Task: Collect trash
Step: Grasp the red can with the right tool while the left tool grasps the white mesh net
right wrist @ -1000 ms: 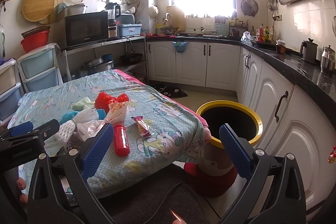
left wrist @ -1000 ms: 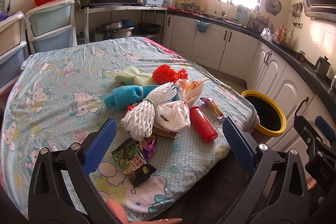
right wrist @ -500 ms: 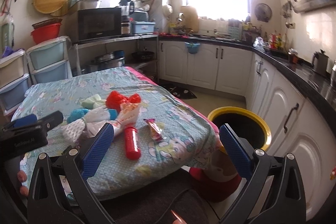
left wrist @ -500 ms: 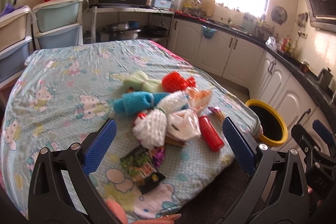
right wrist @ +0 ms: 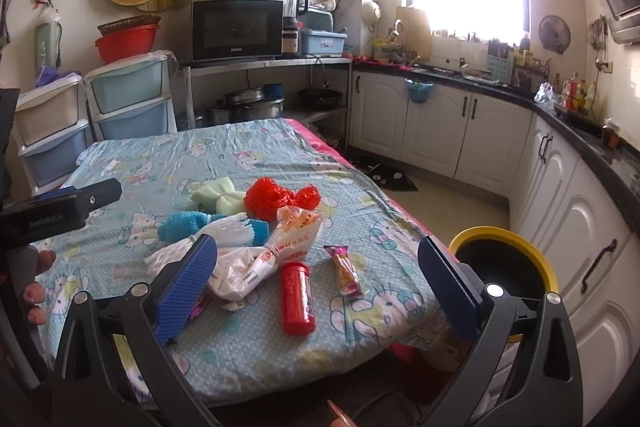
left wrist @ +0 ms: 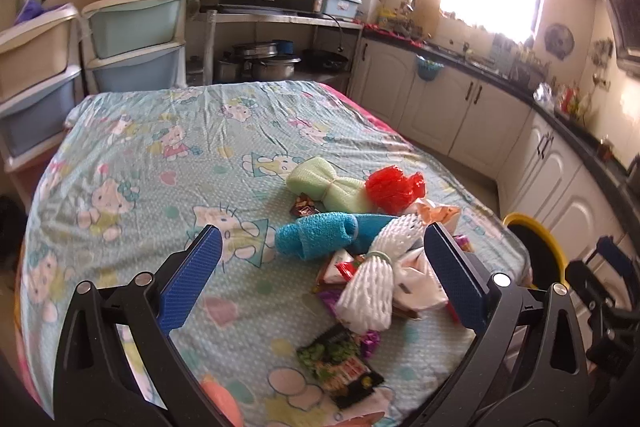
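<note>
Trash lies heaped on the table's near right part: white foam net, blue net, green net, red net, white plastic bag, red tube, candy wrapper, dark snack packet. A yellow-rimmed black bin stands on the floor right of the table. My left gripper is open above the heap. My right gripper is open, above the red tube at the table's front edge. Both are empty.
The table wears a cartoon-print blue cloth. Plastic drawer units stand behind it, white cabinets along the right wall, a microwave on a shelf. The left gripper's body shows at the right wrist view's left.
Both grippers have swung left and moved in over the table. The trash heap has shifted right in both views. Nothing was picked up.
</note>
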`<action>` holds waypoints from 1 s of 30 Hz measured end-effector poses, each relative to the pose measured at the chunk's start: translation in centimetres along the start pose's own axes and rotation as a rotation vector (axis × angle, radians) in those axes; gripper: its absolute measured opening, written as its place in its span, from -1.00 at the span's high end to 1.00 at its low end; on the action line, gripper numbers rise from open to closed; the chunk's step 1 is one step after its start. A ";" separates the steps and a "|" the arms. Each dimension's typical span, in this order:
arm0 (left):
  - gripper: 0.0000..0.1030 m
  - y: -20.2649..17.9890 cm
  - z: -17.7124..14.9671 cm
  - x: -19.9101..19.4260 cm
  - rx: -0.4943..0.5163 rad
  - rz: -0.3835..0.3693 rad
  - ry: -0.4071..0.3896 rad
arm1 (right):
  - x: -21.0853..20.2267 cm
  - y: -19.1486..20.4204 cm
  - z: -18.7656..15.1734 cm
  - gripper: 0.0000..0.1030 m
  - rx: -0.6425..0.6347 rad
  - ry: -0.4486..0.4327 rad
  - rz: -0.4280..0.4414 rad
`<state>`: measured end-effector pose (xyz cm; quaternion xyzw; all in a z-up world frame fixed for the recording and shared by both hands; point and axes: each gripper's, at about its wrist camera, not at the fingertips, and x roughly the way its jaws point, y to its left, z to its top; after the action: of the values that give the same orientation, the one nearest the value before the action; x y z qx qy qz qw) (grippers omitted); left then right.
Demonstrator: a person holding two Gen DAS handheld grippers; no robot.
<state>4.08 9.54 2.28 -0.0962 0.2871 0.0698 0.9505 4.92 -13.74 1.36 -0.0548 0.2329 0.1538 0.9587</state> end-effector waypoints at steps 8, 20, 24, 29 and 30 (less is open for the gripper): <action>-0.80 -1.4 -0.3 4.0 0.103 -0.118 0.116 | 5.2 -0.6 -1.2 -0.89 -0.040 0.128 0.002; -0.23 -1.3 -3.5 7.9 0.116 -0.230 0.328 | 13.0 0.1 -4.8 -0.32 -0.092 0.401 0.102; -0.08 -1.0 -3.9 8.6 0.081 -0.254 0.368 | 14.4 0.6 -5.3 -0.13 -0.092 0.459 0.136; 0.26 -0.8 -4.3 8.8 0.085 -0.272 0.383 | 15.6 0.8 -6.2 0.04 -0.080 0.503 0.158; 0.32 -0.8 -4.4 8.9 0.084 -0.274 0.387 | 15.8 0.8 -6.2 0.07 -0.076 0.507 0.162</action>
<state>9.24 8.51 -6.15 -0.1062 0.4508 -0.0916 0.8815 15.37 -9.85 -11.46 -0.1086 0.4634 0.2200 0.8515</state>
